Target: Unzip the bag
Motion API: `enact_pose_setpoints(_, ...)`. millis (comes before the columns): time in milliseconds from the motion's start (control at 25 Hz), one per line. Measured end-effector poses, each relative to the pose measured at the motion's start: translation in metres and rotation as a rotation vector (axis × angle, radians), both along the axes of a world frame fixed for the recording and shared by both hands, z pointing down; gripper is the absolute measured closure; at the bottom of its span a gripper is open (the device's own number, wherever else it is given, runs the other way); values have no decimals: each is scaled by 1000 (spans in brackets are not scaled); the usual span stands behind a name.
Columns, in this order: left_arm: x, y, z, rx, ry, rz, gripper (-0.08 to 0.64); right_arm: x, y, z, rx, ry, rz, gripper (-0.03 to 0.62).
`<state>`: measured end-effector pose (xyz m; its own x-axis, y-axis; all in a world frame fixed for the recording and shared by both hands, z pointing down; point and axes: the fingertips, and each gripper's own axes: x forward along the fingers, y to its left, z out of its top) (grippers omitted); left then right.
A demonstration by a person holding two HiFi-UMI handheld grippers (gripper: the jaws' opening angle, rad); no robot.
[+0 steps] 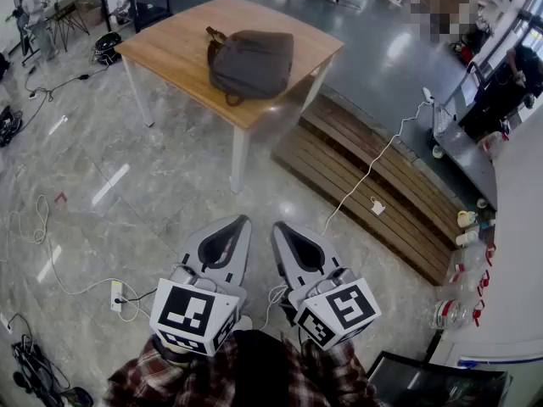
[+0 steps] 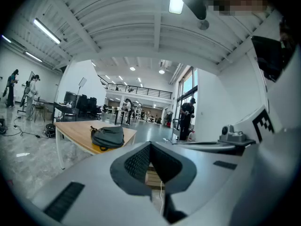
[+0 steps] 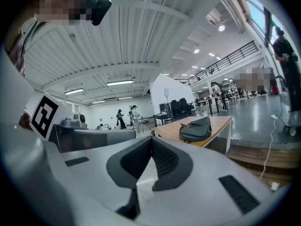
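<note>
Far in front of the left gripper [image 1: 241, 221] and right gripper [image 1: 280, 227], both pinched shut on nothing, the dark bag [image 1: 251, 64] lies on the wooden table [image 1: 170, 47], so unzipping seems not begun and the next move is to get right up to it.

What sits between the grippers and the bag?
Only floor and the near leg of the table, per the head view. The left gripper and right gripper hang shut, short of the bag.

A: What colour is the bag [image 1: 252, 64]?
B: Dark grey. The desk [image 1: 178, 41] is pale wood with white legs.
A: And the floor [image 1: 170, 185]?
B: Marbled grey. The shirt [image 1: 136, 384] is red-and-dark plaid.
</note>
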<state>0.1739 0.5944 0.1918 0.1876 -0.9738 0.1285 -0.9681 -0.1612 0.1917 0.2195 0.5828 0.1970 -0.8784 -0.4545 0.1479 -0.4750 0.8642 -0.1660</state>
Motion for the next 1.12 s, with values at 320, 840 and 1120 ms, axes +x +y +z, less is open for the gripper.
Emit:
enact_pose_setpoints(320,-94,-108,-15,20,-24,35,555,-92,-108,-13,15,-12,38,581)
enact_pose_setpoints(840,-198,-233,9,-42,-7,91,554,-191,-239,8,-42,10,109,581)
enact_pose_setpoints(1120,-232,-352,29,-60,-11,106,555,-224,-357,24,-46,17,126,581)
